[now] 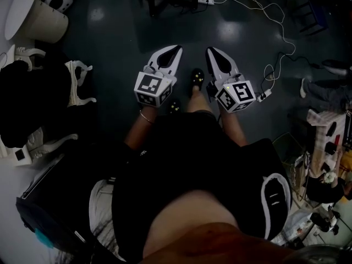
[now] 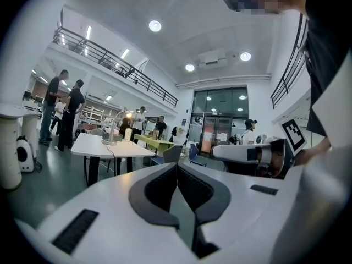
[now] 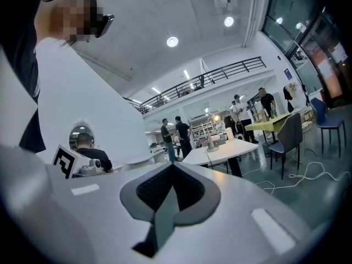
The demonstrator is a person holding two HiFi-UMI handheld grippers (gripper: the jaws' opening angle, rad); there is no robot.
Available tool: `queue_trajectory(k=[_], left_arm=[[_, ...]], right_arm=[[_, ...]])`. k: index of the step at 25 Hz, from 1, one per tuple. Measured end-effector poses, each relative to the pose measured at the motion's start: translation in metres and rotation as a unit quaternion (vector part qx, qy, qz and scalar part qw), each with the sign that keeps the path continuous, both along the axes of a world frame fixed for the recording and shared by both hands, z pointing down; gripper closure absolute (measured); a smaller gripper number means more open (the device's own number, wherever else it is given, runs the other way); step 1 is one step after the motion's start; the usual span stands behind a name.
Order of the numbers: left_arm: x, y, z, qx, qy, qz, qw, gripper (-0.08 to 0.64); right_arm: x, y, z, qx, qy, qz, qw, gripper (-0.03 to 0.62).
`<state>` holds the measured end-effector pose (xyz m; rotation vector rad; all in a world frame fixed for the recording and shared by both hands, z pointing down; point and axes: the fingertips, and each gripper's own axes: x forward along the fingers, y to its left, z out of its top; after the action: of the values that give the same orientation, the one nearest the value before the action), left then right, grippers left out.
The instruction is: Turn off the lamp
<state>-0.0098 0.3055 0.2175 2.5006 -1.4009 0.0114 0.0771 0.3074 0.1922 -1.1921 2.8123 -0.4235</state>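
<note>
A: Where is the lamp?

B: Far across the hall. A slim, pale desk lamp (image 2: 114, 131) with a small round foot and a glowing head stands on a white table (image 2: 118, 147) with dark legs. Both gripper views catch it. The head view, looking steeply down, doesn't show it at all.

A: And the grippers?

B: The white left gripper (image 1: 175, 51) with dark grey pads has its jaws pressed together with nothing between them. The matching white right gripper (image 1: 212, 51) is closed and empty too. They are held out side by side in front of the person, well apart from the lamp.

A: How do you think the lamp will handle?

B: I'd guess it's light and a bit top-heavy, with a thin stiff stem over a small foot. A sideways shove could slide it on that smooth tabletop or tip it over. The head is probably thin plastic, so it's nothing to squeeze hard.

A: So where should the grippers take hold?

B: I can't make out the switch from here. If it's a button on the foot or the head, closed jaw tips make a fair poking finger. They should press straight down so the table takes the force. If the lamp rocks, the other gripper could steady it low on the stem, near the foot.
</note>
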Motion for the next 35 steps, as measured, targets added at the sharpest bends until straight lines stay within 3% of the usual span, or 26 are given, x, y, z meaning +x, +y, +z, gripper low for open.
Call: queue_trajectory(k=[19,29,35], left_arm=[[-0.011,-0.033,0.015,-0.022,-0.021,-0.060,0.9977,0.554],[-0.002,-0.058,0.022,-0.028,-0.030,-0.063,0.9972,0.554],[-0.004,-0.079,0.025,-0.041,-0.036,-0.085,0.9949,0.554]], right_arm=[[-0.001,-0.052,0.015,-0.014,-0.008,-0.051,0.999,0.601],[0.010,-0.087,0.024,-0.023,-0.015,-0.053,0.998,0.601],[0.006,-0.108,0.025,-0.016,-0.019,-0.085,0.996,0.601]])
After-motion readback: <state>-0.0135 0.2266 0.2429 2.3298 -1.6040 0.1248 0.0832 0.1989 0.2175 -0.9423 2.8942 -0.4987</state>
